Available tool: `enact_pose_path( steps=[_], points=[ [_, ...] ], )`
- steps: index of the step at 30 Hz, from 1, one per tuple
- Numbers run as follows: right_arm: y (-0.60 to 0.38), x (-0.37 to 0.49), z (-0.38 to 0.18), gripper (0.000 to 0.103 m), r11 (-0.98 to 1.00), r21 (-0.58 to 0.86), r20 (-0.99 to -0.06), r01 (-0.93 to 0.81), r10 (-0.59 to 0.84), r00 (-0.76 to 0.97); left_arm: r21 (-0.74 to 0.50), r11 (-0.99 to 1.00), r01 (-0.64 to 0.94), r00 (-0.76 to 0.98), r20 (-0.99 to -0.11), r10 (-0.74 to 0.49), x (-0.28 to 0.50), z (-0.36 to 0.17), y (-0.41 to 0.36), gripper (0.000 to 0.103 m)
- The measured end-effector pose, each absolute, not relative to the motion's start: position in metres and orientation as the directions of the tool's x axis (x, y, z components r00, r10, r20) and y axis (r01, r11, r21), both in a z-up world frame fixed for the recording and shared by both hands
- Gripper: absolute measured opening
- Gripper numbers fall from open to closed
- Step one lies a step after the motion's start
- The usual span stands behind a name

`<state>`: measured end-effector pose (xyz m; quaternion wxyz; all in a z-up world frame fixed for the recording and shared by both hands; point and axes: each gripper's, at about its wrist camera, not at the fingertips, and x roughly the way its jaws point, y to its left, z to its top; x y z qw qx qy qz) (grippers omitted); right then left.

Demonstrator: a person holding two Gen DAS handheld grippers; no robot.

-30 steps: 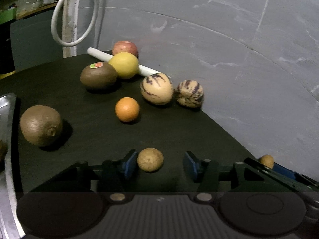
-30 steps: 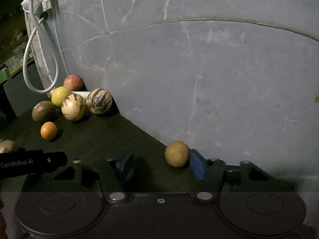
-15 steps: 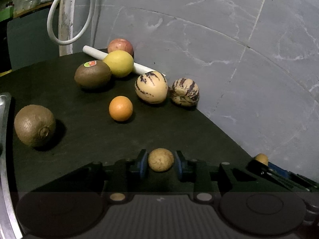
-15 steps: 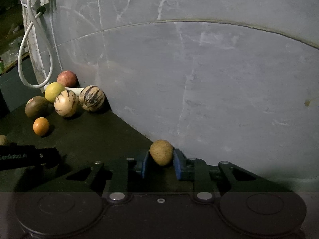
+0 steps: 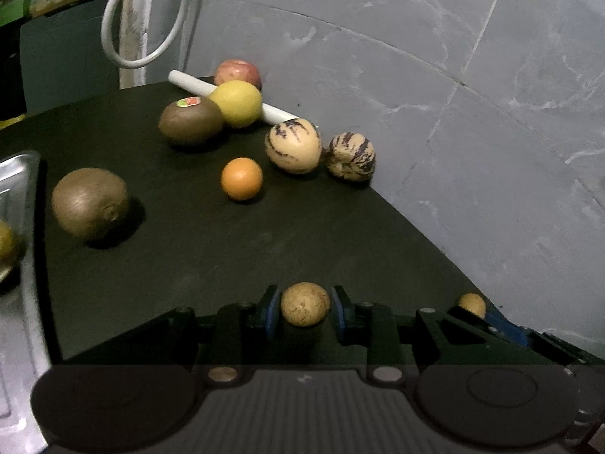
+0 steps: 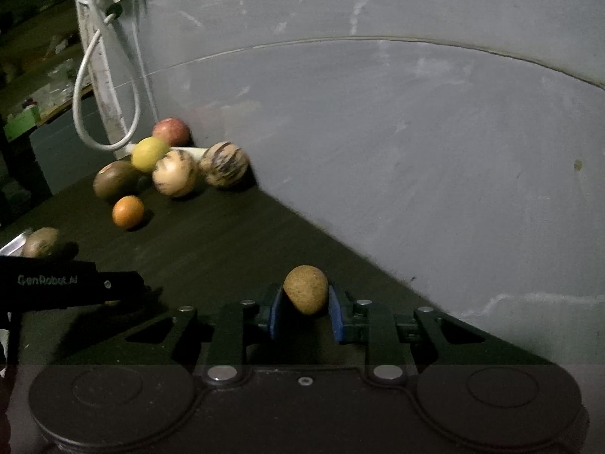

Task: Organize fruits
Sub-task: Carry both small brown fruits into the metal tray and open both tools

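Note:
My left gripper (image 5: 304, 308) is shut on a small tan longan (image 5: 304, 303), its blue pads against both sides. My right gripper (image 6: 305, 308) is shut on a second small tan longan (image 6: 306, 289), which also shows at the right in the left wrist view (image 5: 471, 304). On the black table (image 5: 227, 249) lie a kiwi (image 5: 90, 203), a stickered kiwi (image 5: 191, 121), an orange (image 5: 242, 178), a yellow lemon (image 5: 237, 103), a red apple (image 5: 237, 73) and two striped pepino melons (image 5: 293, 145) (image 5: 351, 156). The left gripper body shows in the right wrist view (image 6: 68, 283).
A metal tray (image 5: 19, 196) stands at the left table edge with a yellowish fruit (image 5: 6, 244) in it. A grey marble wall (image 5: 472, 132) borders the table on the right. A white tube (image 5: 272, 111) lies against the wall and a white cable (image 5: 124, 34) hangs at the back.
Both grippers have closed on their longans, from open a second ago. The right gripper has since lifted its longan a little and the view has swung slightly.

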<state>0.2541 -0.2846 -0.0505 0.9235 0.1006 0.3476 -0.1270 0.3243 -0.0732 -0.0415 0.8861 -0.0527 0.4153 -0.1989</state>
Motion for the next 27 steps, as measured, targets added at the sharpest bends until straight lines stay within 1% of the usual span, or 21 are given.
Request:
enact_pose_path(
  steps=[6,14,27],
  points=[
    [-0.255,0.245,-0.042,0.028,0.964,0.107,-0.661,0.242,-0.113,0.742,-0.264,0.919,0.293,0.593,-0.704,-0.391,0.309,-0.031,-0.050,0.031],
    [-0.206,0.242,-0.027,0.028,0.984,0.115,-0.637,0.134,-0.031,0.770,-0.268,0.935,0.233,0.633,-0.688,-0.355,0.289,-0.017,-0.002,0.031],
    [-0.122,0.239,-0.010,0.028,0.992,0.122,-0.611,-0.028,0.097,0.786,-0.262,0.963,0.071,0.709,-0.666,-0.233,0.266,-0.001,0.101,0.031]
  ],
)
